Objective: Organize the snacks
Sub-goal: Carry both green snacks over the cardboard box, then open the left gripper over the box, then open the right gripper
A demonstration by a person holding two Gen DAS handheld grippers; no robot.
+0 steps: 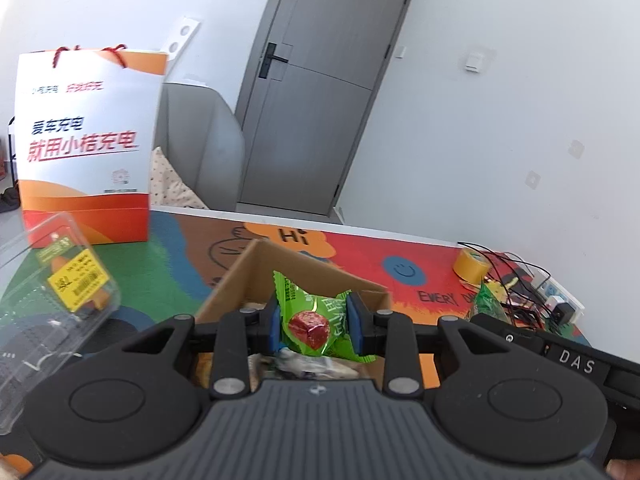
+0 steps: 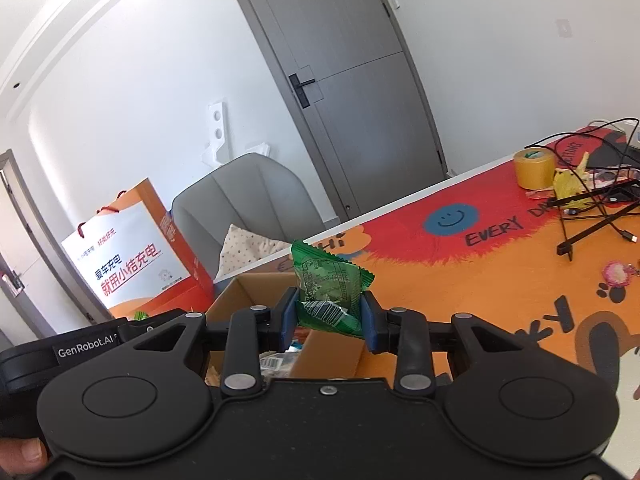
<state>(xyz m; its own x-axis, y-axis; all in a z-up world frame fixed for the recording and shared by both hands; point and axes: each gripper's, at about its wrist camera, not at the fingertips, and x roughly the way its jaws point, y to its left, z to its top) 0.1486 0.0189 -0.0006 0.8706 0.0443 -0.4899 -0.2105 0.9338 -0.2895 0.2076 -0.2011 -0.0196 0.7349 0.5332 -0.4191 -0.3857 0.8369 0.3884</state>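
My left gripper is shut on a light green snack packet with a red cube printed on it, held above the open cardboard box. Several wrapped snacks lie in the box under it. My right gripper is shut on a dark green snack packet, held above the same cardboard box at its right side. The right gripper's body shows at the right in the left wrist view, with a green packet peeking above it.
A white and orange paper bag stands at the table's back left. A clear plastic clamshell box is at the left. A yellow tape roll, black cables and a folding stand lie at the right. A grey chair stands behind the table.
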